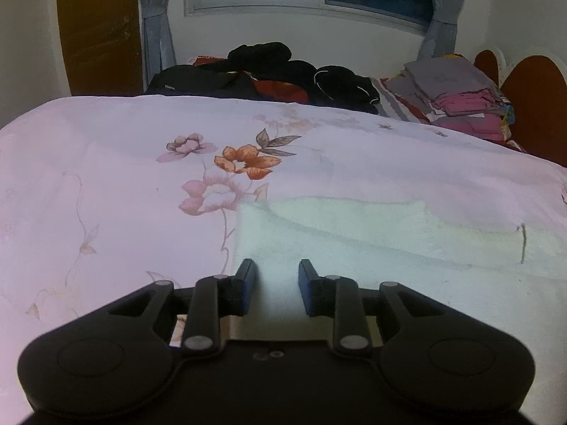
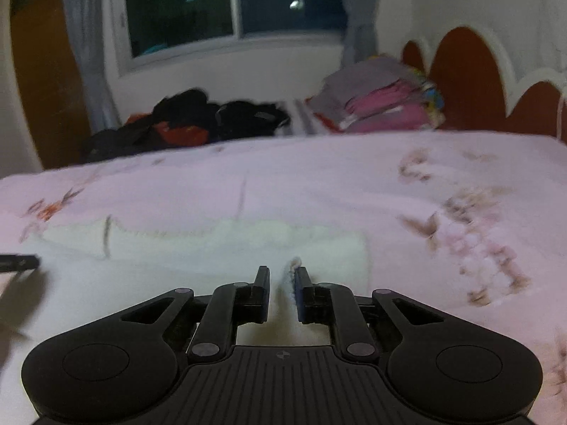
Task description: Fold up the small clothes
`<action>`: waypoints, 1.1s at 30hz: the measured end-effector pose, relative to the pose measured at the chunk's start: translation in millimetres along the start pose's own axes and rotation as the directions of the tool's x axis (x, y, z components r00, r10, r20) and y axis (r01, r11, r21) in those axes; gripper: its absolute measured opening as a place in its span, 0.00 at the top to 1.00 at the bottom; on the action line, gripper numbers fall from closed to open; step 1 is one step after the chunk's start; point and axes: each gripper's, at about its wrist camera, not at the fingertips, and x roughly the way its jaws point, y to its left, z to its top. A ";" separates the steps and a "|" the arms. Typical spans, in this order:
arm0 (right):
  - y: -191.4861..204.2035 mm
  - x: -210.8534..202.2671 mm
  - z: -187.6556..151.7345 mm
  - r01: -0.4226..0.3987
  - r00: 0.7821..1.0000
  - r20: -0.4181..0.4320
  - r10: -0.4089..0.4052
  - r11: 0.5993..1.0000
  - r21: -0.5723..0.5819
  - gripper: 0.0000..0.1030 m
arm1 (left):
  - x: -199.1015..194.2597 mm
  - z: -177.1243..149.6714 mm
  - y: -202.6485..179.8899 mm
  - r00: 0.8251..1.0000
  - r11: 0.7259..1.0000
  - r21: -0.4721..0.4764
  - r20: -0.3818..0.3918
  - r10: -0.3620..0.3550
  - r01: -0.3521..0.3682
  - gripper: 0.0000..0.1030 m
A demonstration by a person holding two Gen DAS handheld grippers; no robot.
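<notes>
A white towel-like cloth [image 1: 389, 248] lies flat on the pink floral bedsheet [image 1: 124, 177], with a thin dark line near one end. My left gripper [image 1: 277, 272] hovers low over the cloth's left end. Its fingers stand apart and only flat cloth shows in the gap. In the right wrist view the same cloth [image 2: 212, 248] stretches leftwards. My right gripper [image 2: 282, 276] is near the cloth's right end, its fingers nearly together with a raised ridge of white cloth pinched between them.
A heap of dark clothes [image 1: 276, 71] lies at the far side of the bed. A stack of folded grey and pink clothes [image 1: 460, 95] sits by the red-brown headboard [image 1: 531, 106]. A black bar [image 2: 21, 262] juts in at the left edge of the right wrist view.
</notes>
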 end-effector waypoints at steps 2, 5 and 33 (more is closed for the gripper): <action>-0.1 10.8 -6.5 0.035 0.998 -0.052 -0.036 0.999 -0.020 0.87 | 0.2 1.4 -0.5 1.000 1.000 0.004 -0.005 0.002 -0.002 0.72; -12.7 12.1 -8.7 0.032 0.997 -0.068 -0.029 0.999 0.038 0.87 | -2.8 3.7 -0.7 1.000 1.000 0.007 -0.019 0.006 -0.006 0.72; 10.2 -19.6 -22.1 -0.025 0.999 -0.047 0.022 0.998 -0.053 0.86 | -50.0 -29.9 -11.2 0.999 0.998 0.045 -0.038 -0.036 0.038 0.66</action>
